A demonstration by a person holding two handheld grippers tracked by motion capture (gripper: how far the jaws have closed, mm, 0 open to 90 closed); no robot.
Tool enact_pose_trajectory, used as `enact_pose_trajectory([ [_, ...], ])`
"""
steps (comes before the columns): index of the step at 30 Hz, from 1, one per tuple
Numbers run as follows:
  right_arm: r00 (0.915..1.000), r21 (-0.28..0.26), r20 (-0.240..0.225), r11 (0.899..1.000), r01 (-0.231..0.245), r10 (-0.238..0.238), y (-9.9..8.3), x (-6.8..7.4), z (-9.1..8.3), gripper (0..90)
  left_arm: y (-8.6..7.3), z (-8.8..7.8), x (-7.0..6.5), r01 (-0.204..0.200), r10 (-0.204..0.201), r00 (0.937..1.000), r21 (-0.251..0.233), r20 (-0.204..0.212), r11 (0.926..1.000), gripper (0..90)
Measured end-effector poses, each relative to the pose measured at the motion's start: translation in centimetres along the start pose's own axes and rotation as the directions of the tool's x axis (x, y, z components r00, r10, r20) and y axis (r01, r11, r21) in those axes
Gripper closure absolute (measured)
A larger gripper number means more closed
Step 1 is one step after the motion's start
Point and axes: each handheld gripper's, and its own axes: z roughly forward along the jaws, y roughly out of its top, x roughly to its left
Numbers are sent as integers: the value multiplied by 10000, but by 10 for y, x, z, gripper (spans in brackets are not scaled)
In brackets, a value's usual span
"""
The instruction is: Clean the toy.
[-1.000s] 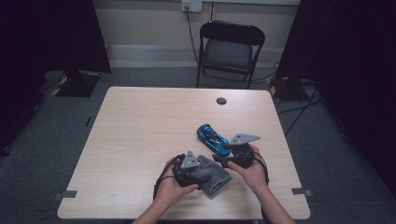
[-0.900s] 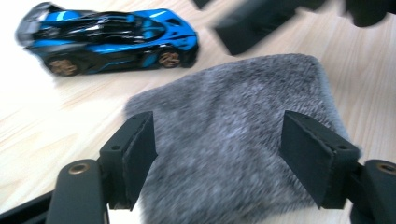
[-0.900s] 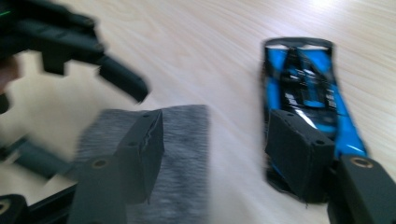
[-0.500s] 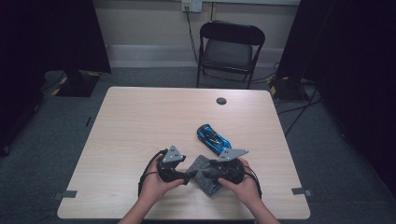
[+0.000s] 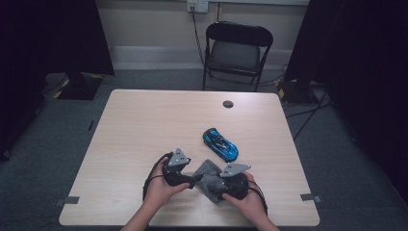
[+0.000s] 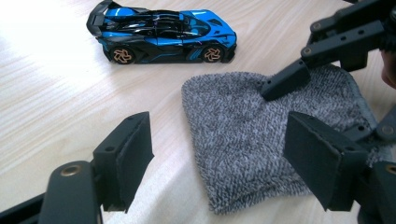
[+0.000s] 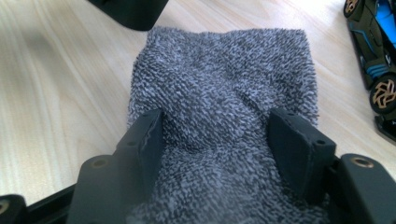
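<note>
Now both grippers had dropped back onto the grey cloth (image 5: 209, 179): left gripper (image 6: 219, 163) was spreading, w/ nothing pinched, right gripper (image 7: 217, 140) reopened astride a bunched ridge, prob. regripping to fold.

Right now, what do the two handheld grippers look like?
Both the left gripper and right gripper are black, each topped by a grey three-cornered plate and trailing a black cable. Their jaws end in flat rectangular black pads, with brass-coloured fittings at the base.

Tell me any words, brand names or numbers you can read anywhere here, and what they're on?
None can be read.
Blue toy car: no legible badge or number.
Grey cloth: no tag or print.
Wooden table: bare of writing.
Wall outlet: too small to tell.
</note>
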Motion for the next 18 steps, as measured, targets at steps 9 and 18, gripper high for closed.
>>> enact_pose_trajectory([
  [9, 9996, 232, 246, 9996, -139, 133, 0, 3, 1, 490, 20, 19, 6, -283, 286, 9995, -136, 158, 9995, 210],
  [18, 9994, 124, 126, 9994, -334, 333, -2, 1, -7, 765, 55, 48, 17, -727, 729, 9971, -136, 213, 9973, 204],
])
